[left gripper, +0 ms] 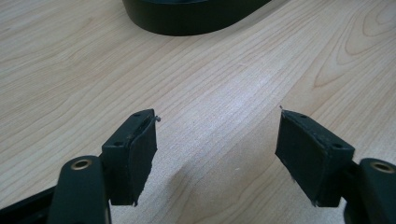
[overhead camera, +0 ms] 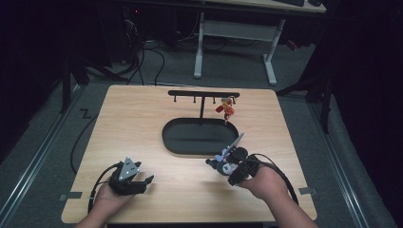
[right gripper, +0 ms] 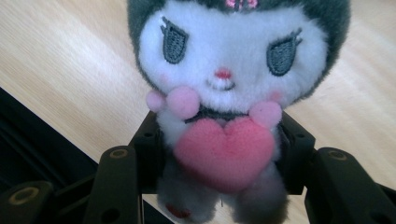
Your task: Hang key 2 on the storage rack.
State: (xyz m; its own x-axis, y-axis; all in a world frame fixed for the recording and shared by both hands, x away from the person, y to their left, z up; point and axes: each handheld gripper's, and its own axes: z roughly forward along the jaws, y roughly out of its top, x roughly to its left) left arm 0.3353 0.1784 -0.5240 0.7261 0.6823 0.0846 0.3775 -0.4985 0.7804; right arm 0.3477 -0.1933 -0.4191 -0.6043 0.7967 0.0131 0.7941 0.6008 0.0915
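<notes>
A small plush doll (right gripper: 224, 93) with a white face, dark grey hood and a pink heart on its chest sits between the jaws of my right gripper (right gripper: 219, 154), which is shut on its body. In the high view the plush doll (overhead camera: 222, 160) is held just above the table, near the front right rim of the black oval tray (overhead camera: 173, 142). A black hanger rack (overhead camera: 203, 94) rises behind the tray, and a red and yellow charm (overhead camera: 226, 108) hangs from its right end. My left gripper (overhead camera: 142, 183) rests open at the front left; in its own view the left gripper (left gripper: 217, 154) holds nothing.
The wooden table (overhead camera: 133, 118) has bare room at the left and front centre. The tray's rim (left gripper: 187, 23) lies ahead of the left gripper. A white desk frame (overhead camera: 235, 33) and cables (overhead camera: 142, 57) stand on the floor beyond the far edge.
</notes>
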